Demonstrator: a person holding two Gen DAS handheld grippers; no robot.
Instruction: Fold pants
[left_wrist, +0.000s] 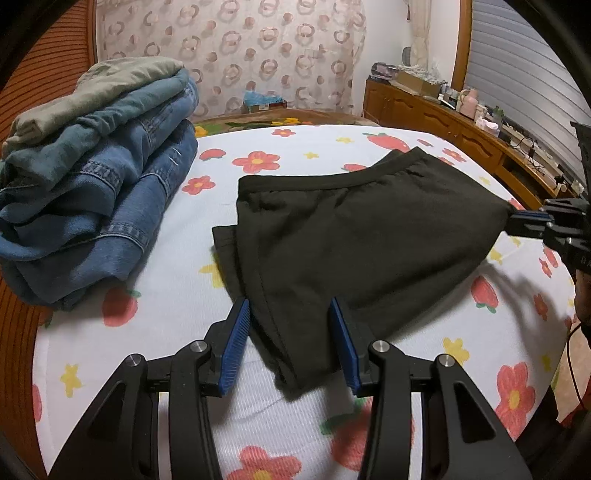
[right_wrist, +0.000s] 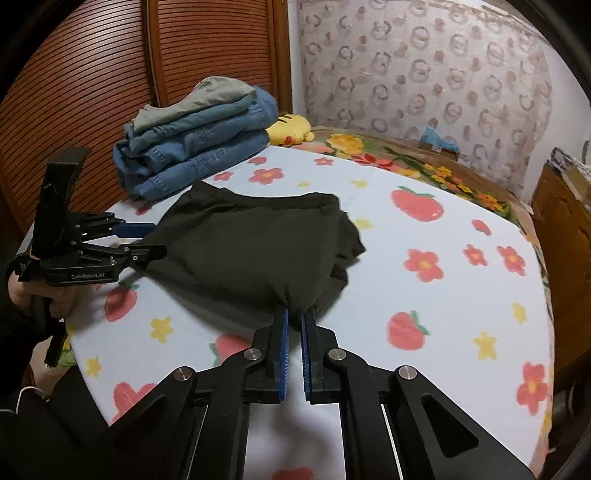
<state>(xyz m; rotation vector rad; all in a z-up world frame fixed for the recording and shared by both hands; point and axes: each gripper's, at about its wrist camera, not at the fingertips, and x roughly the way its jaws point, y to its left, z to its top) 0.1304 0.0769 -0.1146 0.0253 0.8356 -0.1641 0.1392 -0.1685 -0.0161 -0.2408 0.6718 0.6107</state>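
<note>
- Left wrist view: the black pants (left_wrist: 354, 229) lie folded in layers on the bed (left_wrist: 184, 332), over its white cover printed with flowers and strawberries.
- The elastic waistband faces away from the left hand-held gripper (left_wrist: 291, 343); the folded corner nearest it lies between the blue pads (left_wrist: 234, 343), whose jaws stand wide apart, clamping nothing.
- The cloth's long axis runs from that near corner out towards the right hand-held gripper (left_wrist: 517, 218), which pinches the far-right corner into a point.
- A stack of folded jeans (left_wrist: 92, 206) sits left of the left hand-held gripper.
- Right wrist view: the right hand-held gripper (right_wrist: 295, 317) is clamped tight on a bunched black corner, just ahead of it.
- The pants (right_wrist: 251, 251) stretch leftwards to the left hand-held gripper (right_wrist: 147, 240), whose body reads "GenRobot.AI".
</note>
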